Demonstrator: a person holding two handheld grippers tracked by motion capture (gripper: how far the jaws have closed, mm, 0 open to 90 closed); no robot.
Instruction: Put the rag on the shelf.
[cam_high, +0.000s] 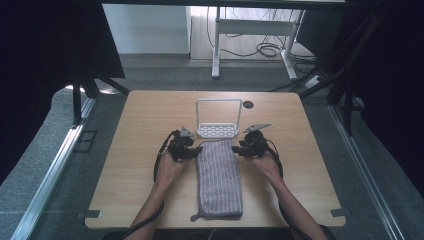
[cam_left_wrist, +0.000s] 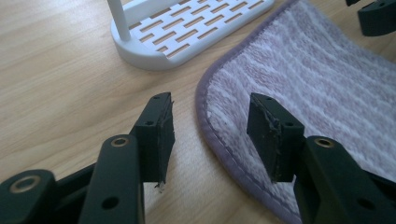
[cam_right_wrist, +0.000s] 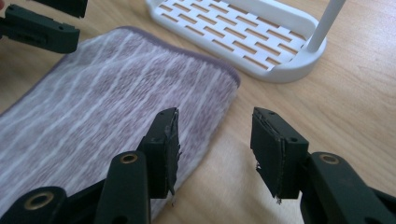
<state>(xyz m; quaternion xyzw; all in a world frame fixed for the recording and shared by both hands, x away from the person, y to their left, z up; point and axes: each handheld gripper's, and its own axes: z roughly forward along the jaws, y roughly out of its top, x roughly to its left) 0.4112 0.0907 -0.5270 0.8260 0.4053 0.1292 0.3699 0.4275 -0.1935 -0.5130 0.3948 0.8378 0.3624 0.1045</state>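
A folded purple striped towel (cam_high: 218, 178) lies lengthwise at the middle of the wooden table (cam_high: 135, 135), its far end near a white slotted rack (cam_high: 216, 130). My left gripper (cam_high: 192, 150) is at the towel's far left corner, open, its jaws straddling the towel's edge (cam_left_wrist: 211, 135). My right gripper (cam_high: 239, 149) is at the far right corner, open too, one jaw over the towel (cam_right_wrist: 107, 112) and the other over bare wood. Neither holds anything. The white rack (cam_left_wrist: 187, 28) (cam_right_wrist: 243, 37) sits just beyond both grippers.
The rack has a tall white hoop handle (cam_high: 218, 101). A dark round grommet (cam_high: 248, 104) sits at the table's far edge. Black curtains hang at both sides, and a white desk frame (cam_high: 250, 30) with cables stands on the floor beyond.
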